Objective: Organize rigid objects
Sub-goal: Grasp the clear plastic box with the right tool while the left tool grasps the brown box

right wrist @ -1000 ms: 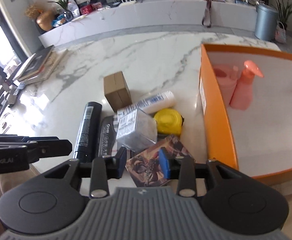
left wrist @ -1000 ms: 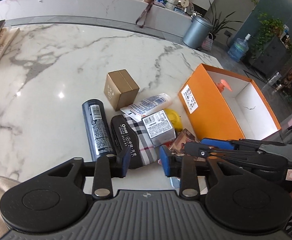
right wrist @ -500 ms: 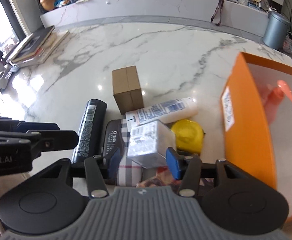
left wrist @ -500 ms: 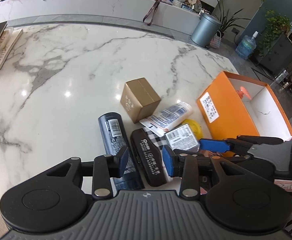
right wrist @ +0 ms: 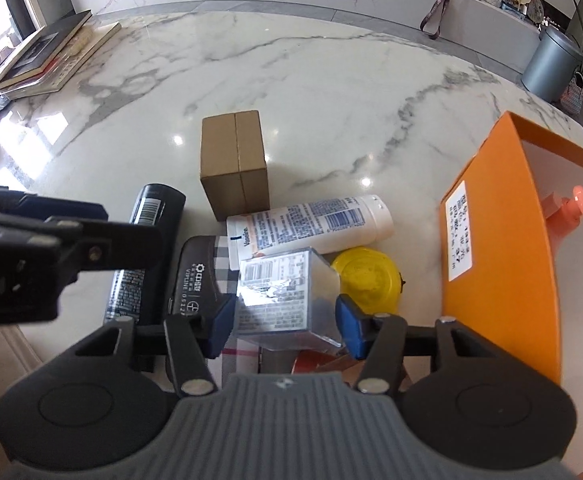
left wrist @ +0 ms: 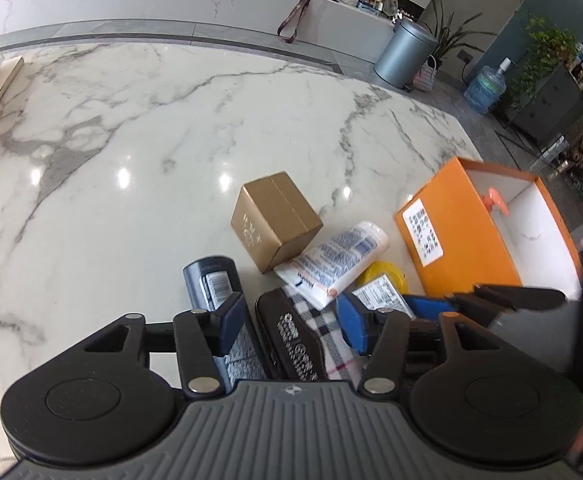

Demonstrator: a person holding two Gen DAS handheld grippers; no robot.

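Note:
A pile of objects lies on the marble table (left wrist: 171,140): a brown carton (left wrist: 275,226) (right wrist: 235,170), a white lotion tube (left wrist: 333,264) (right wrist: 311,226), a dark spray can (left wrist: 211,280) (right wrist: 147,248), a black plaid case (left wrist: 295,332) (right wrist: 199,276), a silver foil box (right wrist: 287,296) (left wrist: 379,294) and a yellow lid (right wrist: 367,280). My left gripper (left wrist: 291,326) is open, its fingers either side of the plaid case. My right gripper (right wrist: 285,322) is open, its fingers either side of the silver box.
An orange box (left wrist: 471,232) (right wrist: 503,260) stands open at the right with a pink pump bottle (right wrist: 579,216) inside. Books (right wrist: 47,56) lie at the table's far left. A grey bin (left wrist: 405,54) stands beyond the table.
Both grippers have moved forward over the pile. The left has gone from over the can and case to straddling the case. The right's fingers have opened wider and now flank the silver box.

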